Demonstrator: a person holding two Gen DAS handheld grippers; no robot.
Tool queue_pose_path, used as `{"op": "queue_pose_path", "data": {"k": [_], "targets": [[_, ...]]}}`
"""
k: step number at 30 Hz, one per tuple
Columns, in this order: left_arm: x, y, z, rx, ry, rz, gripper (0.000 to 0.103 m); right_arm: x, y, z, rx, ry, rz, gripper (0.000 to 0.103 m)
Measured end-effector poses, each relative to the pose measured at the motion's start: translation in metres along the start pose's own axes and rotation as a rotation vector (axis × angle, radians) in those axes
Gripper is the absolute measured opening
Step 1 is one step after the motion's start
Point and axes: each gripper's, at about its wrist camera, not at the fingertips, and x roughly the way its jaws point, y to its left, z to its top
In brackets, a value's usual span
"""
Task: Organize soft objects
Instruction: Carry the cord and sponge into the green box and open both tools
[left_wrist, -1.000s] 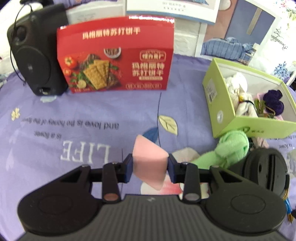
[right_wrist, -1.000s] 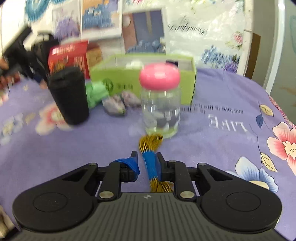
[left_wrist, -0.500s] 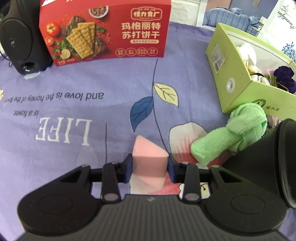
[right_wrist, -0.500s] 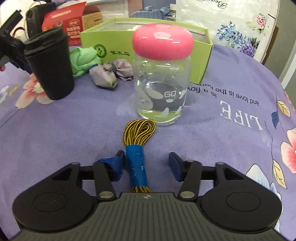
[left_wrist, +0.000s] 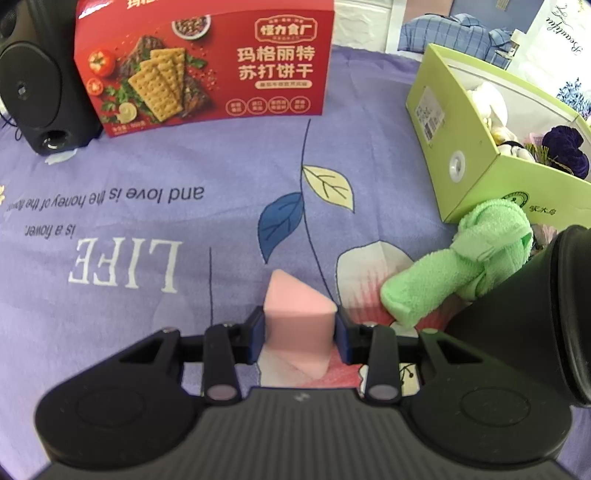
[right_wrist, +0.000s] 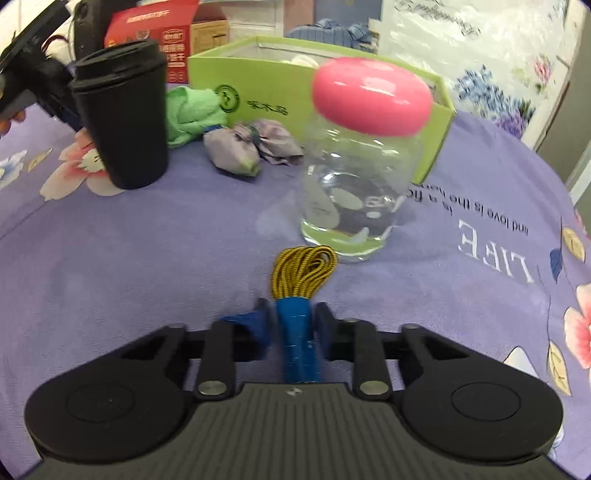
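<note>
Left gripper (left_wrist: 299, 334): clamped on pink foam wedge (left_wrist: 297, 325); wedge's lower end hidden.
Right gripper (right_wrist: 293, 325): just closing, clamped on taped yellow-black cord bundle (right_wrist: 301, 295); bundle's near end hidden.

Matt foam wedge (left_wrist: 299, 317); glossy plastic lid (right_wrist: 371, 96)

Light: bright, even, diffuse in both views.
Shadows: soft and short beneath the black cup (right_wrist: 122, 122).
Glare: pale sheen on the pink lid (right_wrist: 371, 96); reflections in the clear jar (right_wrist: 354, 192).
Blur: the lid and jar are slightly smeared; the red box (left_wrist: 207, 62) print is sharp.
Distortion: strong fisheye bending at edges, dark corners.
</note>
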Motion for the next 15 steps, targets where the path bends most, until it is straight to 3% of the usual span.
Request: {"op": "queue_pose_path", "data": {"k": [9, 15], "targets": [[-0.033, 0.019, 0.003, -0.057, -0.051, -0.030, 0.037, -0.052, 0.004, 0.002, 0.126, -0.121, 0.112, 0.000], [-0.075, 0.020, 0.016, -0.037, -0.104, -0.019, 0.037, -0.092, 0.002, 0.031, 0.136, -0.261, 0.211, 0.000]]}}
